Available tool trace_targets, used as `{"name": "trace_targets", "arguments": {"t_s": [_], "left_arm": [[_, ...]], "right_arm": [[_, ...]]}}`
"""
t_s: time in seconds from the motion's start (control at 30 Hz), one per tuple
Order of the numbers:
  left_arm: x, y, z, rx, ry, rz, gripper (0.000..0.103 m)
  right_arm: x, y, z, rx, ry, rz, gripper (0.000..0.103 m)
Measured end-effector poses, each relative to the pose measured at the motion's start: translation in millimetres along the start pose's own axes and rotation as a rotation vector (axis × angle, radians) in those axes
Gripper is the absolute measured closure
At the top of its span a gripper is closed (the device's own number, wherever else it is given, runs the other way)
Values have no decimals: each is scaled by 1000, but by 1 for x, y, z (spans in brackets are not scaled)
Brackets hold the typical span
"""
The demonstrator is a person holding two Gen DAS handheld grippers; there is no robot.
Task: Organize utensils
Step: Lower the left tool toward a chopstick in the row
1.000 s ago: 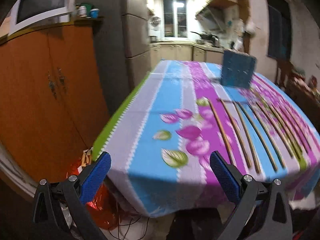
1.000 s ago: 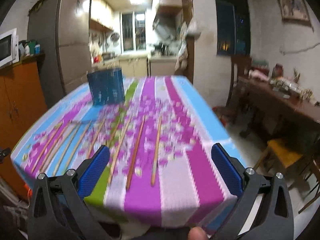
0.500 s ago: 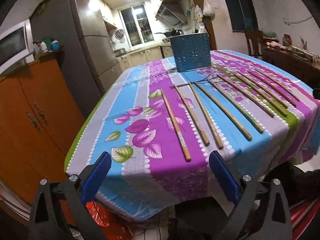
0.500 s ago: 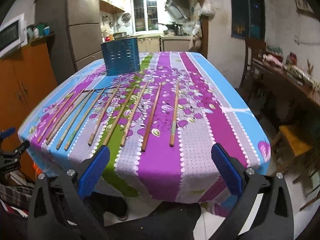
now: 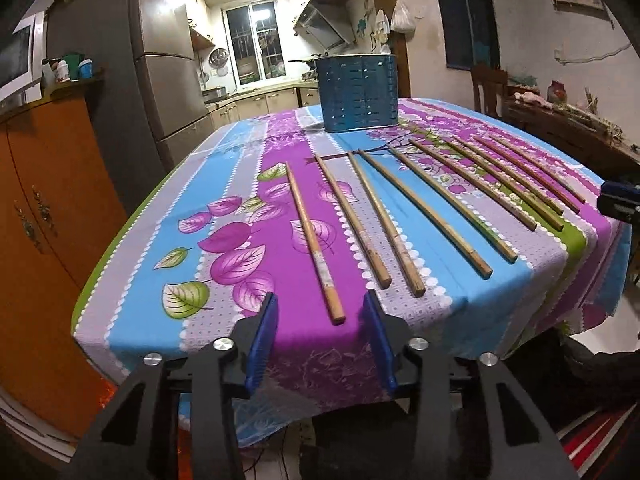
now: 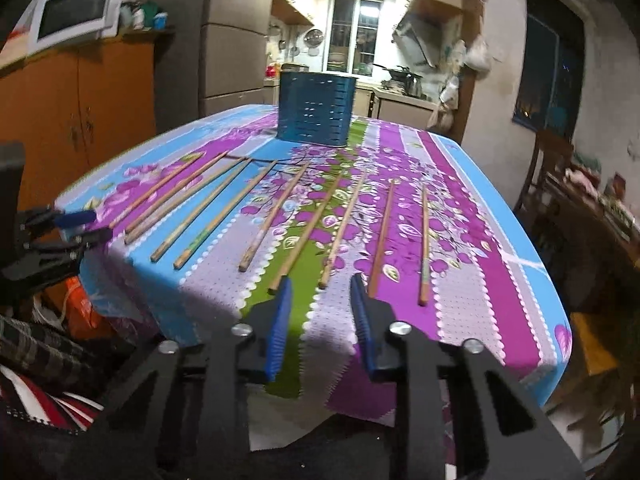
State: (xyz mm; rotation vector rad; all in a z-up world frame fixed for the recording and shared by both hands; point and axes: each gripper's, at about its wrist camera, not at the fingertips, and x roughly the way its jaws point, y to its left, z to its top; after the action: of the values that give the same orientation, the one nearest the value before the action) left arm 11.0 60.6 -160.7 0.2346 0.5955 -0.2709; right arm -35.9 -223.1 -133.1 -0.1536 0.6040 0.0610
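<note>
Several wooden chopsticks lie side by side on a flowered tablecloth [image 5: 224,248], pointing toward a blue slotted utensil holder [image 5: 357,98] at the far end, which also shows in the right wrist view [image 6: 316,109]. My left gripper [image 5: 320,308] is open and empty at the near table edge, its jaws either side of the near tip of the leftmost chopstick [image 5: 314,240]. My right gripper [image 6: 320,288] is open and empty at the near edge, just short of the tip of a chopstick [image 6: 344,226]. Each gripper shows at the edge of the other's view.
An orange cabinet [image 5: 44,200] with a microwave [image 6: 76,10] stands left of the table, beside a grey fridge [image 5: 168,72]. A dark side table [image 5: 568,132] with clutter and a chair stand at the right. Bags and cloth lie on the floor below the table edge.
Both grippers have narrowed their jaws from wide open and moved closer to the table's near edge. The left view has swung right and centred on the leftmost chopstick.
</note>
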Motion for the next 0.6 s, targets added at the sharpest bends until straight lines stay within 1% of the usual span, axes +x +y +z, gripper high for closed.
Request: {"name": "trace_targets", "arguments": {"t_s": [0.03,0.07,0.1,0.2,0.27,0.6], "left_arm": [[0,-1,-1,-3,-8,-15,69],[0,-1,-2,-4,-15,-24,74],[1,-2,-2,-2,-22,-27,75],[1,-7,-3,16,-44,-3,75],[1,-8,-3,21,-55,6,75],[2,-8,-5,-3,-76,8,75]], "right_arm": [[2,3,0,-7,-2,1,86],[4,5,-1,-12,0,3,87],[7,9,-2,-21,0,3,87],[18,20,-4,-50,-1,-14,87],[23,26,-4,-57,-5,-8,87],[46,30,2,8,21,-20,87]]}}
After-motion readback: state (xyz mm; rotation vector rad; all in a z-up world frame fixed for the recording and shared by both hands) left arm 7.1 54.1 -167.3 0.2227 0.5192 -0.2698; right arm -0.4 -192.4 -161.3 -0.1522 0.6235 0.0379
